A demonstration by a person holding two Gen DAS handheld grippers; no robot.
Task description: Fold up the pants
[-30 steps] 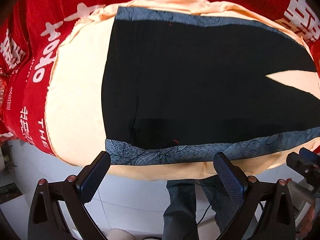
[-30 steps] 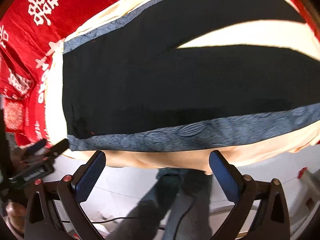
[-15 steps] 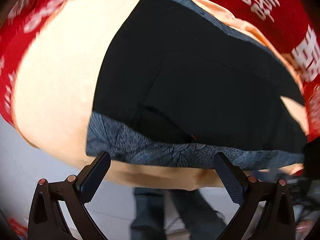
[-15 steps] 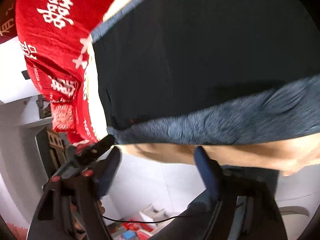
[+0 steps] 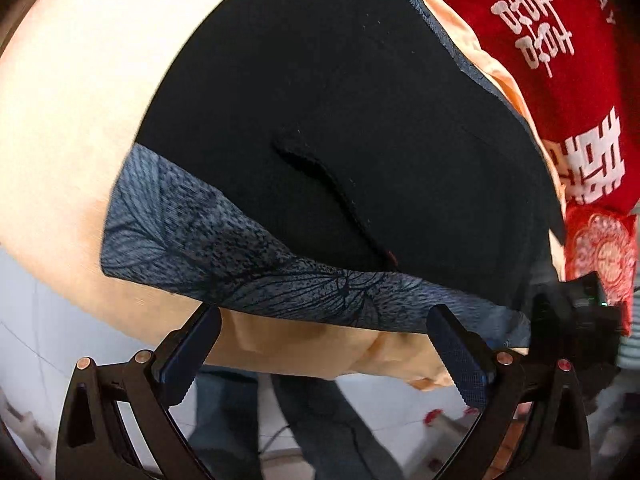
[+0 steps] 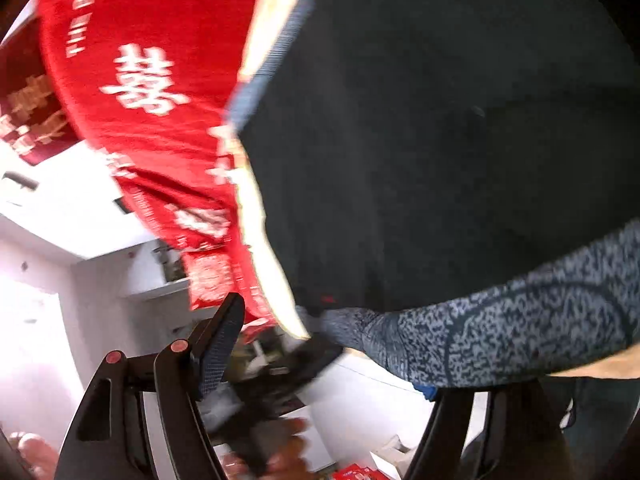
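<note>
Black pants with a blue-grey patterned side stripe lie flat on a peach cloth over the table. My left gripper is open, its fingers just below the stripe at the near edge, not touching it. In the right wrist view the pants fill the right side, with the stripe low right. My right gripper is open; its left finger shows off the table's corner, and its right finger is partly hidden under the stripe edge.
A red cloth with white characters covers the table under the peach cloth, and shows in the right wrist view. The other gripper appears at the right edge. White floor and the person's legs lie below.
Both grippers have swung closer to the near stripe edge and tilted. The left view turned toward the waist corner. The right view rolled toward the table's left corner. Both stay open.
</note>
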